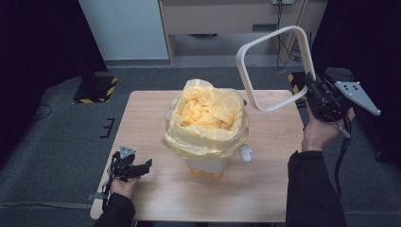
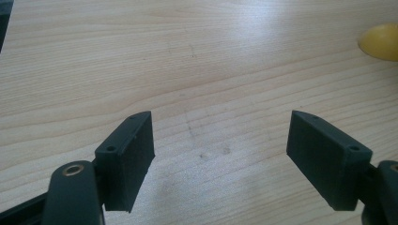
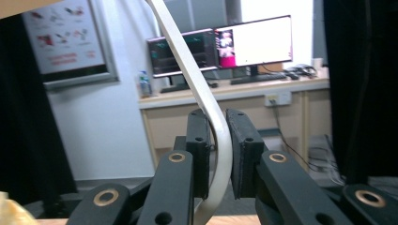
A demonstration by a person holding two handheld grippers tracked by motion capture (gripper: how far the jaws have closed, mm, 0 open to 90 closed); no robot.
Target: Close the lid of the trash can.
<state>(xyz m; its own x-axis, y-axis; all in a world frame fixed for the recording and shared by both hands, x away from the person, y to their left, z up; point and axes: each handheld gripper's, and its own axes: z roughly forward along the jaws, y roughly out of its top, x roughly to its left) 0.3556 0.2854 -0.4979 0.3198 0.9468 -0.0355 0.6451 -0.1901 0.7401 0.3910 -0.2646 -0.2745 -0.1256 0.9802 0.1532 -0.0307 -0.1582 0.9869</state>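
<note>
1. Right gripper (image 1: 313, 88): held up in the air past the right edge of the table, jaws clamped on the white ring. In the right gripper view the jaws (image 3: 217, 154) press either side of the ring's curved band.
2. White ring (image 1: 274, 66): a rounded-square frame, tilted, raised above and to the right of the bin, touching nothing but the jaws.
3. Right hand (image 1: 321, 130): grips the tool from below; dark sleeve beneath it.
4. Left gripper (image 1: 142, 166): low at the near-left part of the table, jaws wide apart with nothing between them. In the left gripper view the jaws (image 2: 220, 159) frame bare wood.
5. Left hand (image 1: 124, 185): at the table's near edge.
6. Bin (image 1: 208, 166): small, white, standing upright mid-table, well apart from both tools.
7. Yellow bag (image 1: 206, 120): lines the bin, its loose top folded out over the rim and hanging down the sides.
8. Table (image 1: 151, 113): light wood.
9. Desk with monitors (image 3: 225, 47): in the room beyond, right gripper view.
</note>
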